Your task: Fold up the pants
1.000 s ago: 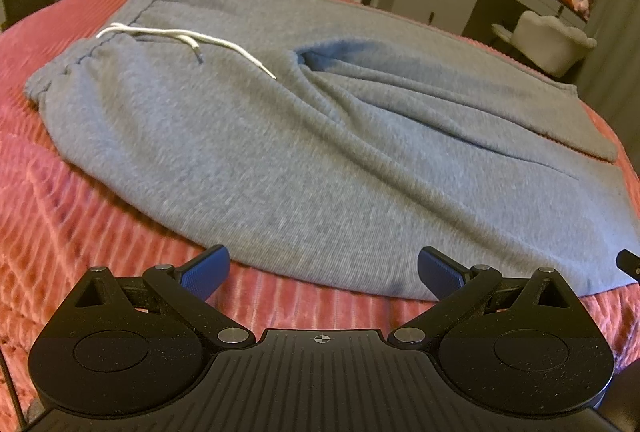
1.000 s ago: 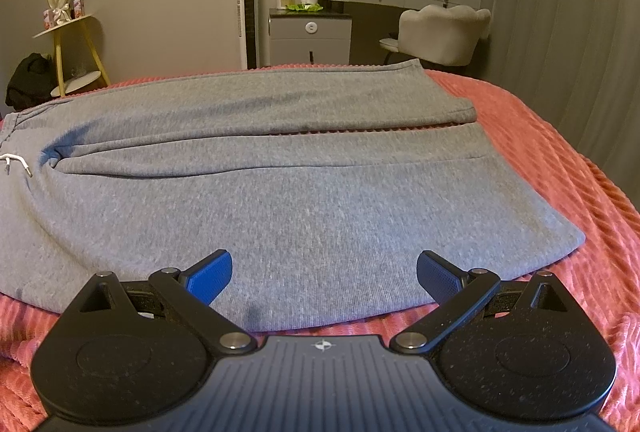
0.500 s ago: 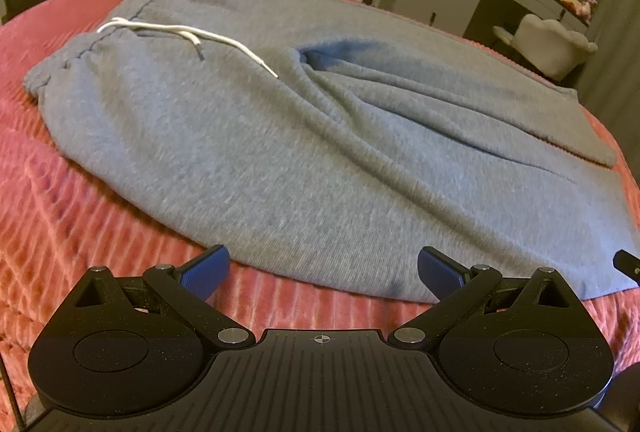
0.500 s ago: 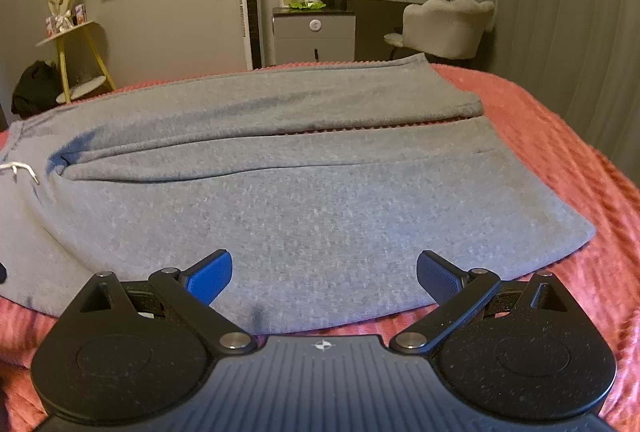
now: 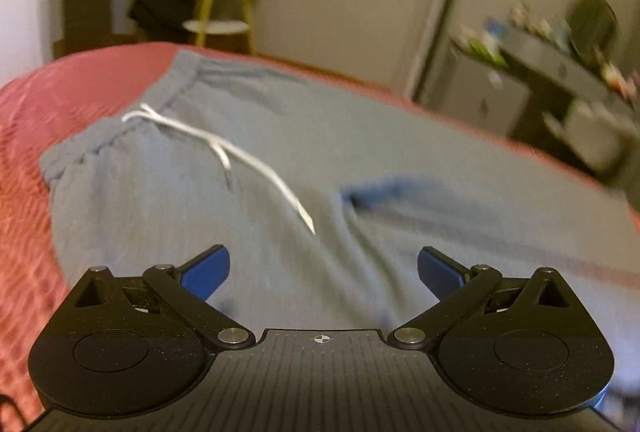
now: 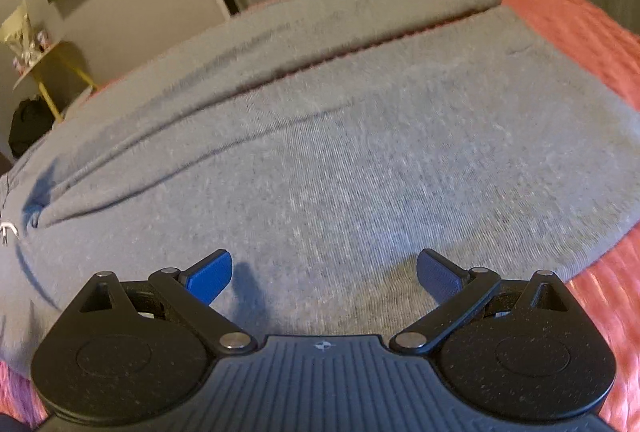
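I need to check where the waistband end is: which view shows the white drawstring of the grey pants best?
The left wrist view: the white drawstring trails across the grey sweatpants from the waistband. The right wrist view catches only its tip at the left edge.

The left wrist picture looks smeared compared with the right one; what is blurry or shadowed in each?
Left wrist view: motion blur smears the dresser, the white drawstring and the grey sweatpants, while the left gripper stays sharp. Right wrist view: the sweatpants' knit is clearer, the pink bedspread is slightly smeared, and the right gripper casts a dark shadow by its left finger; fisheye bends both.
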{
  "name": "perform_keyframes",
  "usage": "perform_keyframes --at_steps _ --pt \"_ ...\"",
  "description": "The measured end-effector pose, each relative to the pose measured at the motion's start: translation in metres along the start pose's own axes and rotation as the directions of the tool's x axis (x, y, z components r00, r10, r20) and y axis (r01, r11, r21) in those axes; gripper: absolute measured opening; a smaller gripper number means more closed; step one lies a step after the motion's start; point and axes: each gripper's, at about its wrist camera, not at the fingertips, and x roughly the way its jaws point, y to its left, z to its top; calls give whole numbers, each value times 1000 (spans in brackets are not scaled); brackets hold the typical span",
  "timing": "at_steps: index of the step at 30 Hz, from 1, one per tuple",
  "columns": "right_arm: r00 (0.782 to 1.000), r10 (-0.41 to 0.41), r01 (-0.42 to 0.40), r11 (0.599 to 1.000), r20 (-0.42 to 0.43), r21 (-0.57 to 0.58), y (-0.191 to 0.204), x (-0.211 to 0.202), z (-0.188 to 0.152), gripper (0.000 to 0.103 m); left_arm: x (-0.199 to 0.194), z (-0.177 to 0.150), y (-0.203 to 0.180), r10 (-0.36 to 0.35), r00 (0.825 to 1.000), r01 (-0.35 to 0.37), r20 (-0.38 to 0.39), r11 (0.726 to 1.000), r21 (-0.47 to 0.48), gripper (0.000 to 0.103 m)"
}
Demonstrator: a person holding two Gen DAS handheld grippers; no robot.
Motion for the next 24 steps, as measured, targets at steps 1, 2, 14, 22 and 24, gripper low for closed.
perform_keyframes --at_steps 1,2,14,22,24 --pt "1000 2 -3 1000 -26 -20 0 3 3 99 11 5 2 16 1000 -16 24 999 -29 103" --pt "998 -3 -1 998 -65 -61 2 7 8 99 23 8 6 45 998 -42 45 998 -56 103" --pt "999 -31 24 980 32 198 4 100 257 89 83 -11 44 263 952 -248 157 963 -109 103" --pt "974 -214 171 909 72 381 9 208 355 57 103 -14 49 280 955 -271 99 958 -96 103" --pt "969 -243 203 878 38 434 1 227 358 55 107 -14 50 282 954 -273 99 957 -94 103"
